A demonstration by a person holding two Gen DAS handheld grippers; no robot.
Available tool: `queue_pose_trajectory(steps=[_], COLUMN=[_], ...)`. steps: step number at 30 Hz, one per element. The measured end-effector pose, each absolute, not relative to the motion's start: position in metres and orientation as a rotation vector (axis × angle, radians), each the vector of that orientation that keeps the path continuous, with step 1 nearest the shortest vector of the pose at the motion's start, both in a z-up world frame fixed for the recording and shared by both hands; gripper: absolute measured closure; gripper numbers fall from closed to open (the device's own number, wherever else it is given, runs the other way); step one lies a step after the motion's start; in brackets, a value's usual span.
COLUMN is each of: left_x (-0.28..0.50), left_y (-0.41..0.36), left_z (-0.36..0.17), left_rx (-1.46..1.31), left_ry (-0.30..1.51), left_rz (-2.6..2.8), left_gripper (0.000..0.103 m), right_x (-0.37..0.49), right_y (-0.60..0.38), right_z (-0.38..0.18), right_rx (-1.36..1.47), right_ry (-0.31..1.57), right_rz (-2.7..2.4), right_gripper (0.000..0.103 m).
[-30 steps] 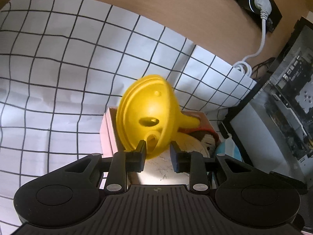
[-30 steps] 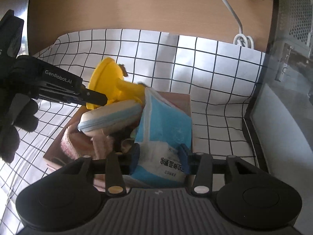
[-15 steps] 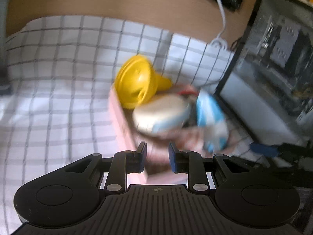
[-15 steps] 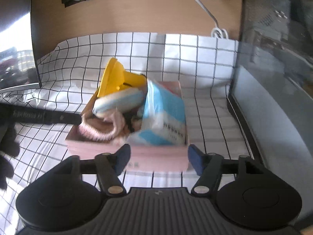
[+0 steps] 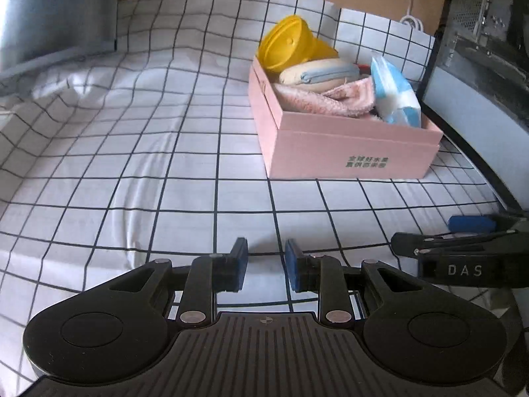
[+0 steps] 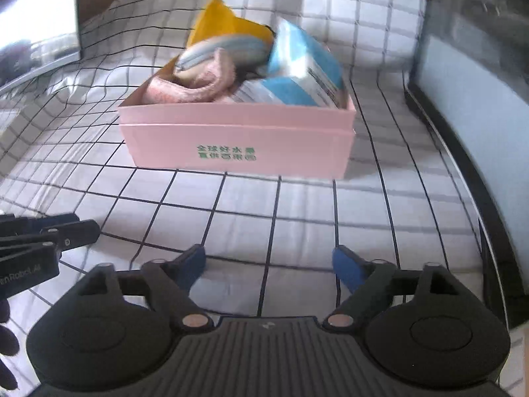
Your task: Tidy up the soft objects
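One pink box [image 5: 347, 155] stands on the desk, on a white cloth with a black grid [image 5: 132, 152], and holds four soft things. These are one yellow funnel-shaped piece [image 5: 287, 46] at the far end, one cream pouch with a blue zip [image 5: 317, 72], one pink fuzzy cloth [image 5: 324, 99] and one blue-and-white soft pack [image 5: 396, 99] leaning at the right side. The right wrist view is blurred, so whether anything smaller lies beneath them cannot be told.

Left claw [image 5: 266, 266]: jaws a narrow gap apart, nothing between the blue pads, only cloth showing through the gap. The box lies ahead and to its right, well apart.

Right claw [image 6: 269, 264]: its jaws have just been opening and now stand wide, with nothing between them. The box [image 6: 238, 145] lies straight ahead, apart from the fingertips, with a strip of bare cloth [image 6: 297, 218] between.

Each claw shows at the edge of the other's view, the two side by side above the near part of the cloth. A dark panel [image 5: 479, 76] borders the cloth on the right.
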State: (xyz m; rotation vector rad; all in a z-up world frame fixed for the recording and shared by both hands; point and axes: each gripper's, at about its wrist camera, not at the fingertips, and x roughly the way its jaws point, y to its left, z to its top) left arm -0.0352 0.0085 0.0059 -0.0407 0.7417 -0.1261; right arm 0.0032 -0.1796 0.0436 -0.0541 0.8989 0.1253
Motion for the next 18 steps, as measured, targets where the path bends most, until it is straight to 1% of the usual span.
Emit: queue_pose_trajectory(steps=[1,2,4,7,13,18], left_x=[-0.037,-0.038,-0.039,-0.04,-0.04,-0.035], left_y=[0.003,0.001,-0.004,-0.011,-0.028,-0.027], left_z=[0.003,0.001,-0.003,-0.003,-0.006,-0.006], left_rx=[-0.017,-0.011,-0.019,-0.031,0.022,0.002], left_ry=[0.718,0.702,0.672,0.655,0.63,0.629], left_rz=[-0.116,-0.107,-0.087,-0.049,-0.06,-0.1], left_gripper=[0.074,0.071,0.067,0.067,0.066,0.066], right_x=[0.003,0.002,0.005,0.007,0.002,-0.002], right_y=[-0.177,-0.176,-0.177,-0.192,-0.197,-0.198], right_z=[0.041,0.039,0.034,0.029,0.024,0.022], right_rx=[-0.082,-0.104,-0.112,-0.016,-0.021,-0.009], right_ry=[0.877,0.85,0.818,0.823,0.774,0.748], right_rz=[0.132,0.13,0.09,0.09,0.066,0.025], right_gripper=[0.009,0.0,0.0,0.0,0.0,0.0])
